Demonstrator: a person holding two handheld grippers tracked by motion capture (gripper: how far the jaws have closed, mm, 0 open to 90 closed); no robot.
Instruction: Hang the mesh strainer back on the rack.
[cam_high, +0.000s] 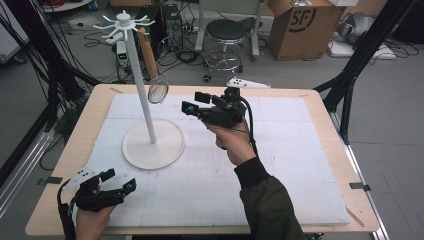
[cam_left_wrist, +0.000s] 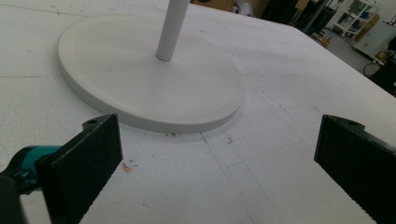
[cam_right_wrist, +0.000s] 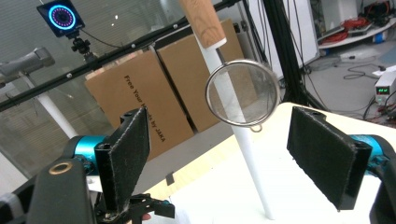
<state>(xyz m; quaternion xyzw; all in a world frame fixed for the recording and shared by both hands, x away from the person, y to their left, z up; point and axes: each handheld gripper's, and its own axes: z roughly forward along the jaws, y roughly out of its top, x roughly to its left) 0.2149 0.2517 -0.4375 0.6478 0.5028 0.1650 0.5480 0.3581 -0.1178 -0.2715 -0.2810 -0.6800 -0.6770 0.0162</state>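
Note:
A white hook stand (cam_high: 143, 97) rises from a round base (cam_high: 154, 145) on the left half of the table. From one of its top hooks hangs a small mesh strainer (cam_high: 158, 92) with a wooden handle (cam_high: 148, 52). My right gripper (cam_high: 195, 102) is held in the air just right of the strainer, open and empty; in the right gripper view the strainer (cam_right_wrist: 243, 93) hangs beyond the gap between the jaws (cam_right_wrist: 233, 158). My left gripper (cam_high: 120, 179) rests low at the table's near left corner, open and empty, facing the stand's base (cam_left_wrist: 149, 84).
White foam sheet (cam_high: 280, 165) covers the wooden table. Behind the table stand a black stool (cam_high: 227, 37) and a cardboard box (cam_high: 302, 27). Black frame legs (cam_high: 360, 55) flank the table's right side. A grey three-cornered plate (cam_high: 247, 83) lies at the far edge.

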